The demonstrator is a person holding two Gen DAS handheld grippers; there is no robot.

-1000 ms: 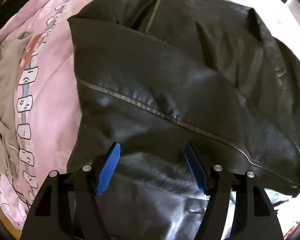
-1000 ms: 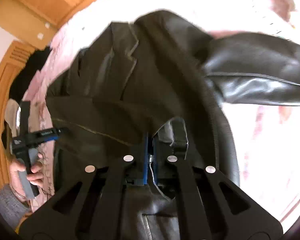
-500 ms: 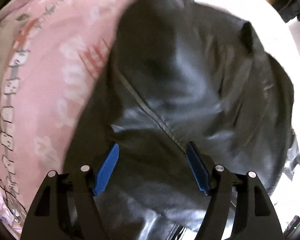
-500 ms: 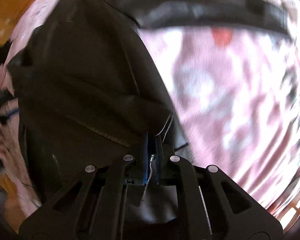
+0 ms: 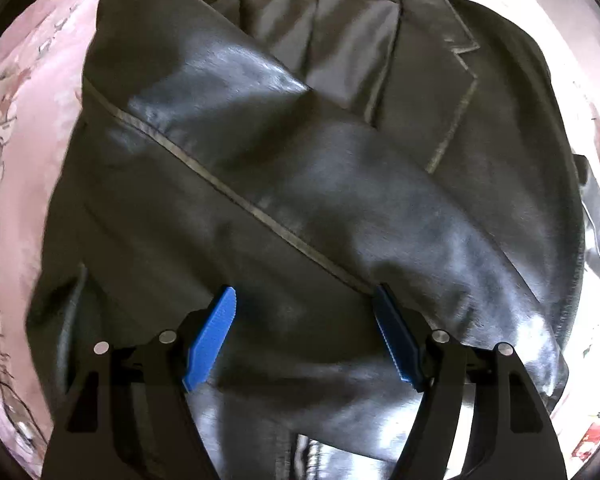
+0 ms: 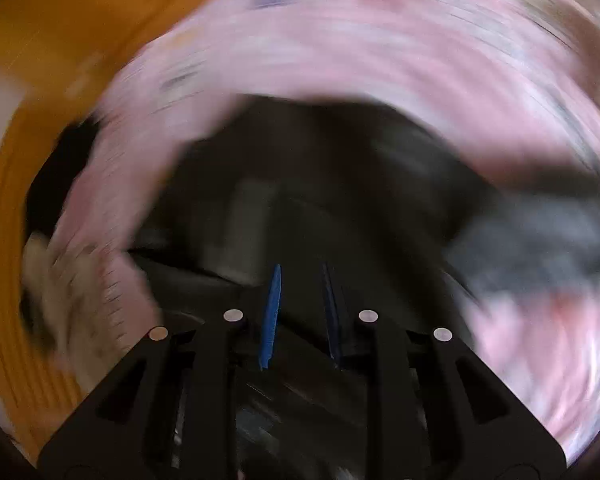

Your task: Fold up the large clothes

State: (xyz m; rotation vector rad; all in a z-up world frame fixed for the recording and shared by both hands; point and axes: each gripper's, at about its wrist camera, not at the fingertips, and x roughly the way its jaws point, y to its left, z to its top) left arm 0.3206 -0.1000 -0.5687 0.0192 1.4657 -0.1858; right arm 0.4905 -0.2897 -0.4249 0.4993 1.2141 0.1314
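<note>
Folding step under way: black leather jacket (image 5: 320, 200) on pink sheet (image 5: 24, 128); left gripper (image 5: 306, 340) wide open, empty; right gripper (image 6: 300, 312) opening, seemingly releasing jacket toward 12 o'clock; next, regrasp an edge.

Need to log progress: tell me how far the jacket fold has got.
Done: one sleeve lies folded across the black jacket on the pink bedsheet. In hand: nothing; left gripper hovers open, right gripper is opening, view blurred. Left: the remaining folds.

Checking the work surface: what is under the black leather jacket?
A pink printed bedsheet shows around the black leather jacket on both sides. Whatever lies directly beneath the jacket is covered.
</note>
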